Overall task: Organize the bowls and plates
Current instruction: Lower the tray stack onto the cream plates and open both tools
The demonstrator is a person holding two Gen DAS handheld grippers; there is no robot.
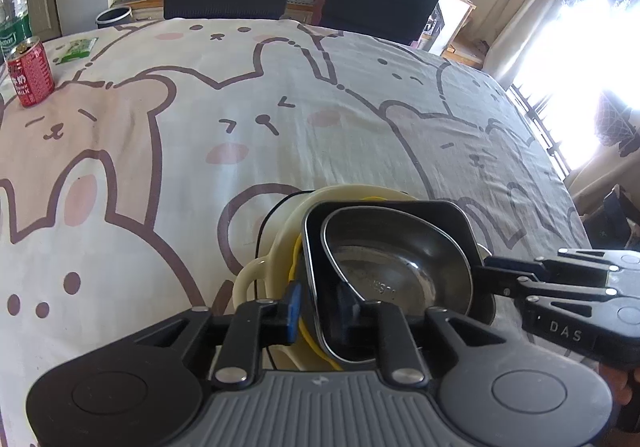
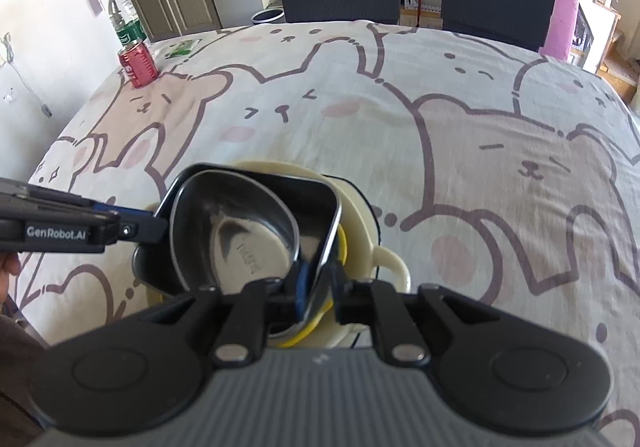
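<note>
On the bear-print tablecloth [image 1: 280,95], shiny steel bowl [image 1: 392,259] nested in dark square plate [image 1: 448,211]

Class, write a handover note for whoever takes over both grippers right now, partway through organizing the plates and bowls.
Left gripper: jaws slightly apart, astride the rim of the black bowl.
Right gripper: the same, at the opposite rim.
Steel bowl sits inside the black bowl, over a yellow piece, in the cream handled dish.
Done: dishes nested.
Left: probably withdraw both grippers.
</note>
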